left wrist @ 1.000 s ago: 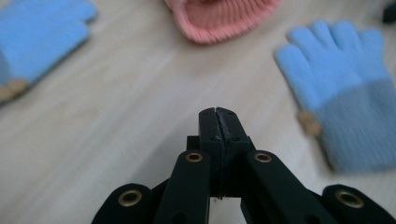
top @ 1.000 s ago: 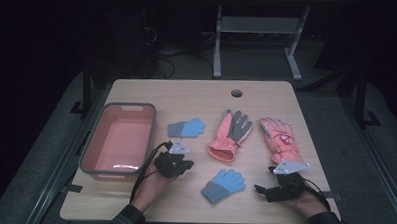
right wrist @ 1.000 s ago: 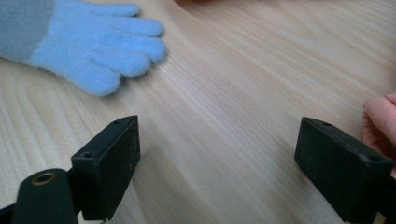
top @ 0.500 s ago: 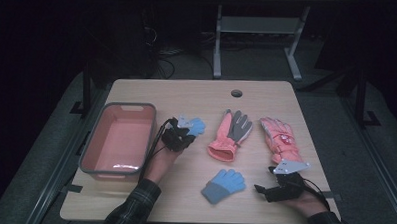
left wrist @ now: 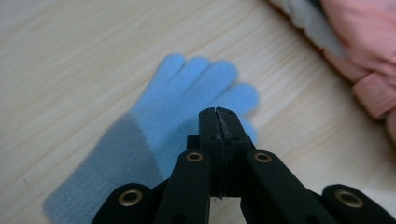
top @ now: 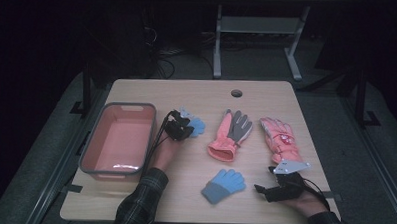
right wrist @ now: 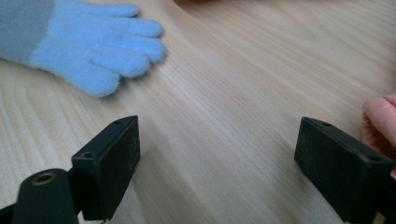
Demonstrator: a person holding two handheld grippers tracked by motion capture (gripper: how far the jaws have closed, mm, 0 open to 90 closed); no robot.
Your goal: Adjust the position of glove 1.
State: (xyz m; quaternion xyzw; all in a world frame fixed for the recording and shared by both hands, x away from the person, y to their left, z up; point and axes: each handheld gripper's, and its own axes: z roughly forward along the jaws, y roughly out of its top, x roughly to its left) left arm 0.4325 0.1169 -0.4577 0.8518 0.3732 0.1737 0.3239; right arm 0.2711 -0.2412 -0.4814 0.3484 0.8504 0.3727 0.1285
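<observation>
My left gripper point(top: 185, 126) hangs over a small blue glove point(top: 197, 126) with a grey cuff, just right of the pink bin. In the left gripper view its jaws are pressed together point(left wrist: 218, 115) above the blue glove's point(left wrist: 187, 100) palm, with nothing between them. A second blue glove point(top: 224, 185) lies near the front edge. My right gripper point(top: 264, 191) rests on the table to that glove's right, open. In the right gripper view point(right wrist: 224, 161) bare wood lies between the jaws and the blue glove point(right wrist: 98, 42) is at the upper left.
A pink bin point(top: 87, 148) with a grey rim stands at the left, with nothing in it. A pink and grey glove point(top: 230, 135) and a pink glove point(top: 280, 140) lie in the middle and right. A round hole point(top: 236, 93) is at the far edge.
My left hand has moved away from the front, from beside the bin up to the far blue glove, jaws still shut. The right hand has not moved.
</observation>
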